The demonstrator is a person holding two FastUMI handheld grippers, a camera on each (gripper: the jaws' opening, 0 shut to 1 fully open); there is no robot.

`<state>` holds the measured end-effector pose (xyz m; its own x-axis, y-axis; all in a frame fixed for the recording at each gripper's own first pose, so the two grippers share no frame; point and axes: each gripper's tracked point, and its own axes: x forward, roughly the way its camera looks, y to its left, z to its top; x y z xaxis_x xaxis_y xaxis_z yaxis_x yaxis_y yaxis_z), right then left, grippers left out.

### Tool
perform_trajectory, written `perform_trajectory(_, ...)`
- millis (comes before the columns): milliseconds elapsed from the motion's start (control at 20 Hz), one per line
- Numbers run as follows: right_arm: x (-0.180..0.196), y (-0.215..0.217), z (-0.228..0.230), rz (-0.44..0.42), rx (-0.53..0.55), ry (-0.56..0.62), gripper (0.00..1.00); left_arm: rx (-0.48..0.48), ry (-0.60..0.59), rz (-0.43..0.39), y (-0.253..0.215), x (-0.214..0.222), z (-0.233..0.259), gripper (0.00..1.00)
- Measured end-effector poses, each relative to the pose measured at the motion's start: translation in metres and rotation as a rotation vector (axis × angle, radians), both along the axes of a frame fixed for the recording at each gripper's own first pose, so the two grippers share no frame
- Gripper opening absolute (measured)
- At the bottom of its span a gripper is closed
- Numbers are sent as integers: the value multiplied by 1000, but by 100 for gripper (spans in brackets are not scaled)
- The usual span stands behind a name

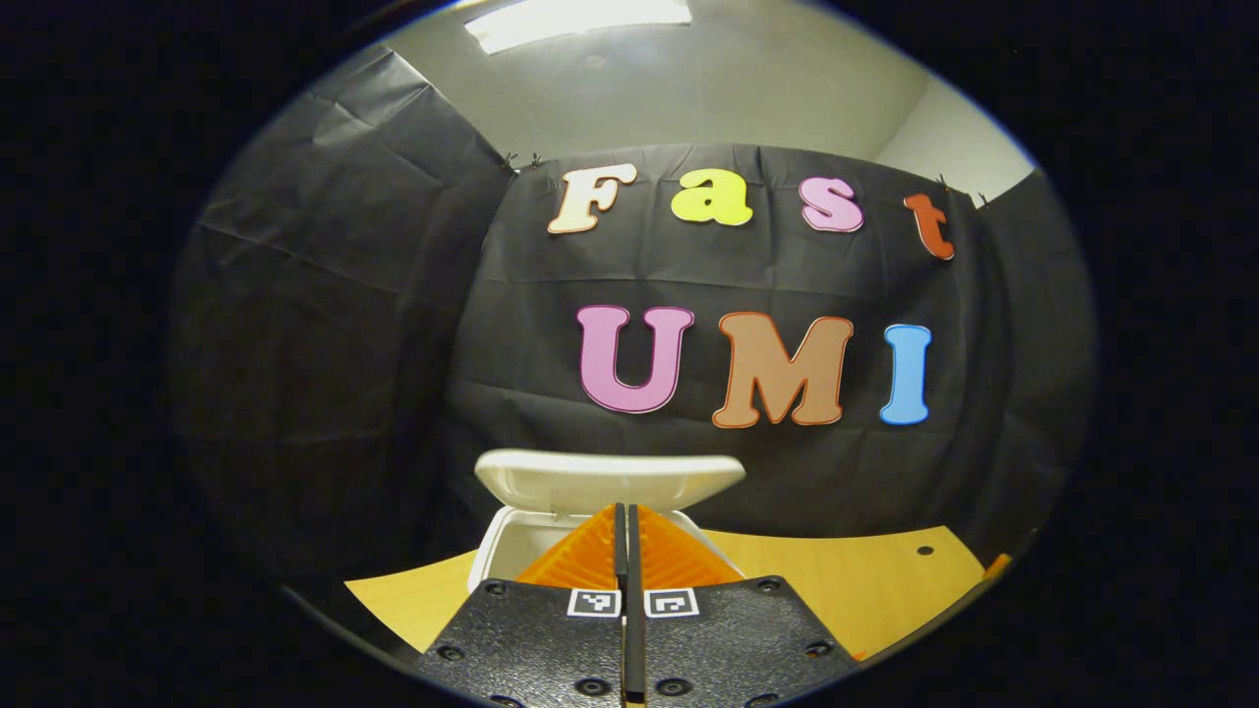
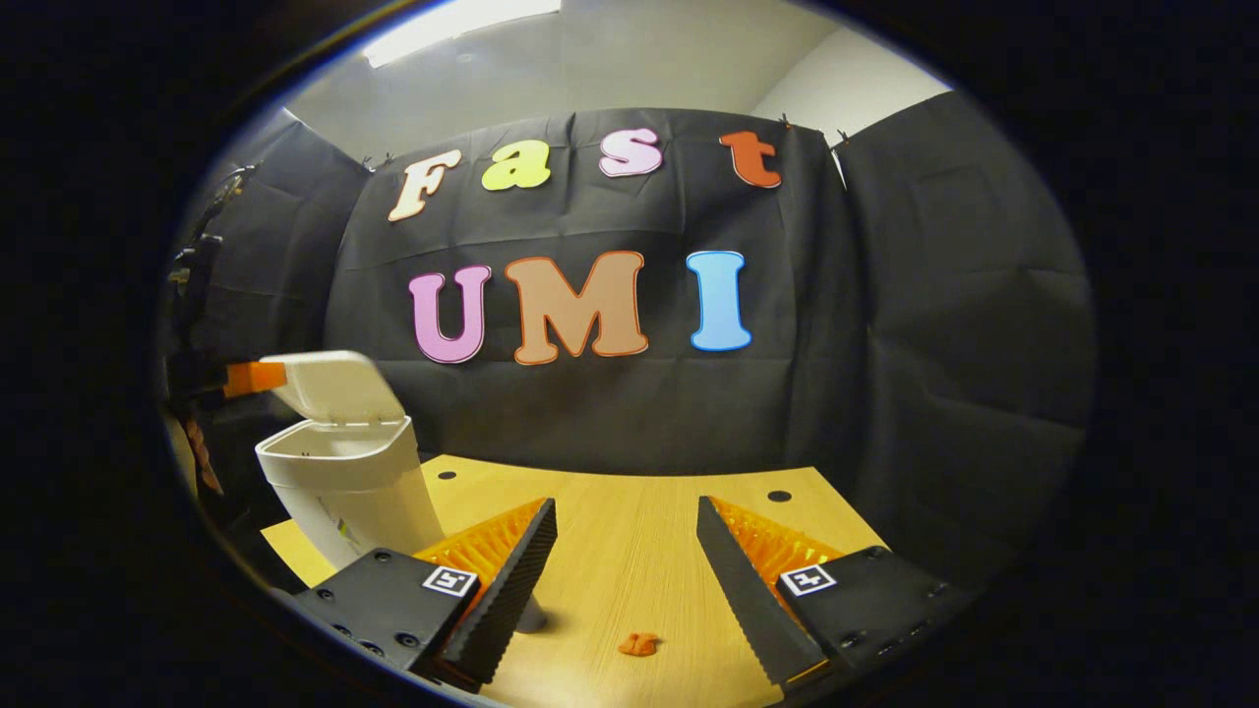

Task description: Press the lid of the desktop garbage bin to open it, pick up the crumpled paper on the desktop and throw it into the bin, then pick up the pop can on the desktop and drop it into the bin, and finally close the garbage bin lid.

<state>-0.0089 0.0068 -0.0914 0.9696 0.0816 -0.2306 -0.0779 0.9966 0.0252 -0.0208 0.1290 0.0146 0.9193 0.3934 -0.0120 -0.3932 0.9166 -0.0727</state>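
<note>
The white desktop bin (image 1: 500,553) stands just beyond my left gripper (image 1: 623,511), whose fingers are shut together with nothing between them. The bin's lid (image 1: 610,478) is raised and tilts over the opening. In the right gripper view the bin (image 2: 344,492) stands at the left of the wooden table (image 2: 610,551), its lid (image 2: 329,385) up. The left gripper (image 2: 254,378) is at the lid's far edge; I cannot tell whether it touches. My right gripper (image 2: 625,506) hangs open over the table, to the right of the bin, holding nothing.
A small orange scrap (image 2: 638,644) lies on the table between the right gripper's fingers. Two small round holes (image 2: 777,496) mark the table's back part. Black cloth walls close the booth behind and on both sides.
</note>
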Motion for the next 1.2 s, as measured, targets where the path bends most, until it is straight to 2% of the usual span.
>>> perform_trajectory(250, 3, -6, -40, 5, 5, 77, 96, -29, -5, -48, -20, -8, -13, 0)
perform_trajectory(450, 5, -18, -88, -4, -4, 186, 96, 17, -4, -77, -33, -16, -13, 0)
perform_trajectory(650, 13, -22, -133, 19, -12, 279, 96, 48, 8, -102, -43, -24, -13, 7)
perform_trajectory(700, 16, -23, -146, 27, -20, 300, 96, 50, 17, -116, -50, -26, -17, 15)
perform_trajectory(750, 19, -23, -160, 37, -34, 328, 96, 55, 26, -132, -55, -29, -18, 19)
perform_trajectory(800, 22, -22, -173, 48, -52, 358, 96, 64, 38, -143, -59, -32, -22, 39)
perform_trajectory(950, 29, -13, -209, 99, -55, 466, 96, 126, 48, -107, -56, -44, -20, 99)
perform_trajectory(1050, 29, -10, -228, 127, -58, 513, 96, 163, 51, -89, -54, -48, -17, 98)
perform_trajectory(1100, 33, -8, -239, 136, -73, 536, 96, 177, 60, -78, -52, -52, -19, 93)
perform_trajectory(1200, 37, -6, -256, 152, -86, 585, 95, 193, 76, -57, -49, -56, -20, 93)
